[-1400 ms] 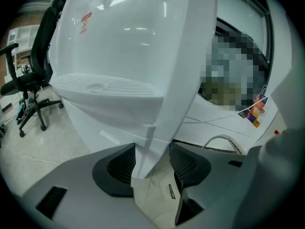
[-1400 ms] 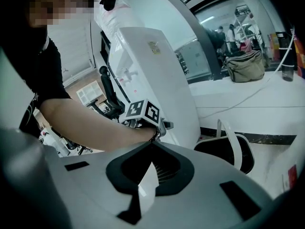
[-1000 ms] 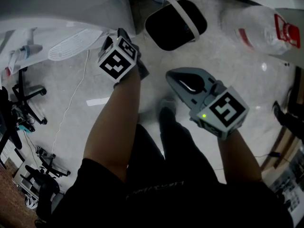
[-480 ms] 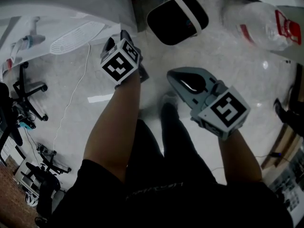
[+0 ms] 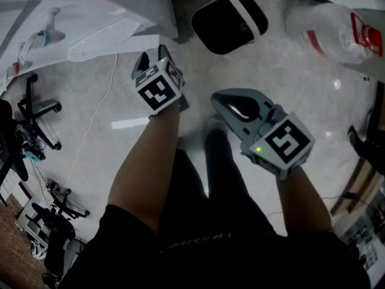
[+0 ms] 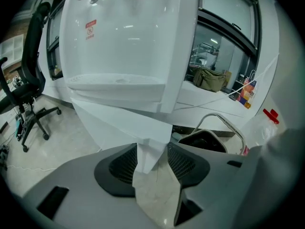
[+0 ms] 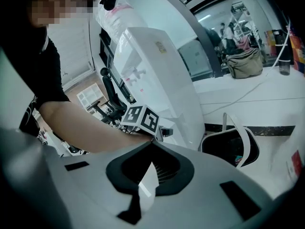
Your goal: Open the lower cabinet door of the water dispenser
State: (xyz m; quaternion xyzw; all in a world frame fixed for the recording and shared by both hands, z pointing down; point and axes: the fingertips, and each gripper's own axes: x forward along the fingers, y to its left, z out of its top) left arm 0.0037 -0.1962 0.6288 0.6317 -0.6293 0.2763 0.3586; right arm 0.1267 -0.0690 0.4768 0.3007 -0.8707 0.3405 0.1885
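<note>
**Inspector:** State of the tools, and where is the door?

**Assessor:** The left gripper (image 6: 152, 146) is clamped on a corner of the lower cabinet door (image 6: 119, 118). The door appears partly swung out from the front of the water dispenser (image 6: 128, 37), below its drip tray. The right gripper (image 7: 152, 149) hangs well back from the dispenser, jaws together, with nothing in them.

**Inspector:** Hazards from here?

**Assessor:** The chief one is the hold, which takes a corner only. As the door travels its arc, the panel could twist out of the pads unless the wrist follows. A straight pull could, in my judgement, drag the whole dispenser instead, since the floor (image 5: 337, 119) beneath it is pale, polished and glossy (lights mirror in it). A black bin (image 5: 207, 40) also stands just beside the dispenser, and a wide swing may strike it.

**Inspector:** Surroundings?

**Assessor:** An office room with glazed partitions behind the dispenser. A large clear water bottle (image 5: 334, 32) lies beyond the bin. An office chair (image 5: 36, 110) stands well apart, on the far side of the dispenser from the bin.
</note>
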